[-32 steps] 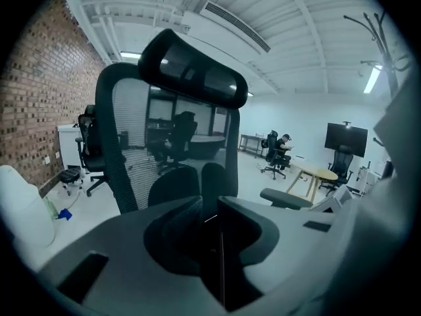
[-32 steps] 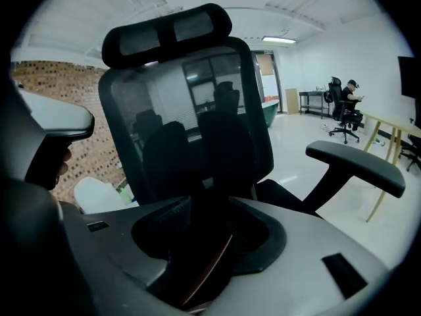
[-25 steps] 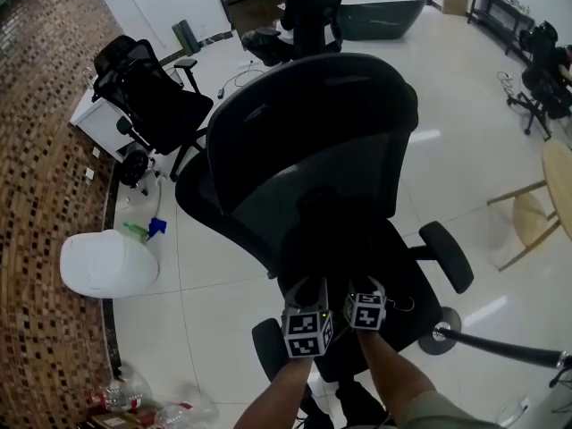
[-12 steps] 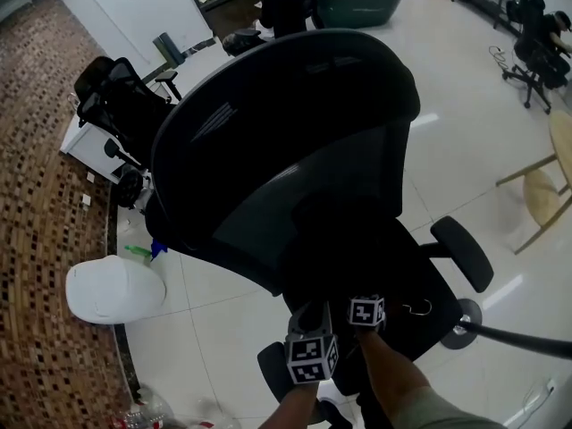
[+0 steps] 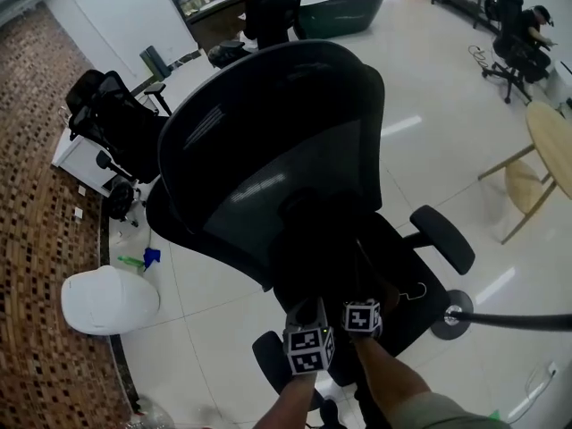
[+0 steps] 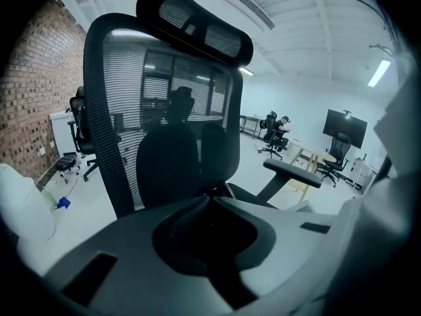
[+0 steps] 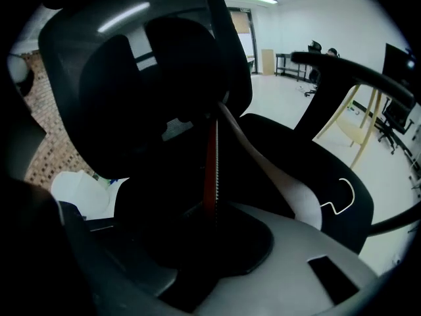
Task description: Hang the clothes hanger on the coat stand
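Observation:
The clothes hanger [image 7: 279, 173] lies on the seat of a big black office chair [image 5: 277, 150]. It has a pale arm and a white wire hook [image 7: 343, 196], and the hook [image 5: 413, 291] also shows in the head view. A red ribbed strip [image 7: 210, 163], apparently the hanger's bar, runs straight into my right gripper [image 7: 210, 206]. Its jaws have just been closing, and they hold that strip between them. My left gripper [image 6: 209, 201] hovers beside it over the seat, fingertips together, with nothing in them. Both grippers' marker cubes sit low in the head view. A black pole [image 5: 514, 321], perhaps the coat stand, crosses the right edge.
The chair's mesh back [image 6: 164, 110] rises right in front of both grippers, with an armrest [image 5: 442, 238] to the right. A white domed bin [image 5: 109, 298] and a second office chair [image 5: 116, 119] stand near the brick wall on the left. A wooden table [image 5: 552, 146] is at the right.
Both grippers have sunk lower over the chair seat. The head view has swung, so the chair back now fills more of the picture.

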The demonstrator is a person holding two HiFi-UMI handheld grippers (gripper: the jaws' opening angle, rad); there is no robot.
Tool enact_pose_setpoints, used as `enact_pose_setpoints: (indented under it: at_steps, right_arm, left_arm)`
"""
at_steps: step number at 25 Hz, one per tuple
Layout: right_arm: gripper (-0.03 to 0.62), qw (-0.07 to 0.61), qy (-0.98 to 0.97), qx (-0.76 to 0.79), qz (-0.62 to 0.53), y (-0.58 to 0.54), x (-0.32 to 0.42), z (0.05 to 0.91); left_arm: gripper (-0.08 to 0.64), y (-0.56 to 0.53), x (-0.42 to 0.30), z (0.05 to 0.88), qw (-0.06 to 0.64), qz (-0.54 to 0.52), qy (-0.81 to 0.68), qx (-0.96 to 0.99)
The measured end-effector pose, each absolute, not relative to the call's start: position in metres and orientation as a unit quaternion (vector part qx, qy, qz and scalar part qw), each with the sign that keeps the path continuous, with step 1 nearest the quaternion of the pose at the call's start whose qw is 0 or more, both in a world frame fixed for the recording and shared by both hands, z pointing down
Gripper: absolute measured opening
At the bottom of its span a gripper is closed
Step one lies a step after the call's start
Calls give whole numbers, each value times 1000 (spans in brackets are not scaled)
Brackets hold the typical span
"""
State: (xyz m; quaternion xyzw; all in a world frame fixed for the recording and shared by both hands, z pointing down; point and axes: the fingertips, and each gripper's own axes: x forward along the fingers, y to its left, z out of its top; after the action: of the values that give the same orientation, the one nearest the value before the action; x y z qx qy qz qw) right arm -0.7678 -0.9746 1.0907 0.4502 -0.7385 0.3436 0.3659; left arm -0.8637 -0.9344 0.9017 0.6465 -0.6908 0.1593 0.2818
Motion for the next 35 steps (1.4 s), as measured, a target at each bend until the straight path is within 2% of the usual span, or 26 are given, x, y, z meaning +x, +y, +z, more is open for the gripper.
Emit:
enact_pose_setpoints:
  at_steps: [9, 14, 17, 20, 25, 31, 35]
  right_arm:
    - [49, 340, -806, 456, 164, -825, -708, 904]
    - [49, 311, -831, 460, 29, -709, -660, 780]
    - [49, 300, -828, 469, -57, -590, -621, 719]
    - [49, 304, -817, 472, -129, -479, -562, 630]
    - [49, 317, -788, 484, -209, -364, -454, 511]
    - [49, 312, -770, 488, -267, -237, -324, 474]
    - [49, 313, -768, 467, -308, -189, -219, 456]
  left_arm:
    - [18, -792, -807, 778, 241, 130, -691, 669]
    - [14, -663, -768, 700, 187, 120, -691, 688]
    - [14, -554, -729, 664, 148, 100, -666, 724]
    - [14, -456, -658, 591, 125, 85, -625, 766]
    - [14, -351, -523, 482, 85, 59, -555, 825]
    - [14, -233, -377, 474, 66, 52, -527, 846]
    - [13, -189, -273, 466, 54, 44, -539, 840]
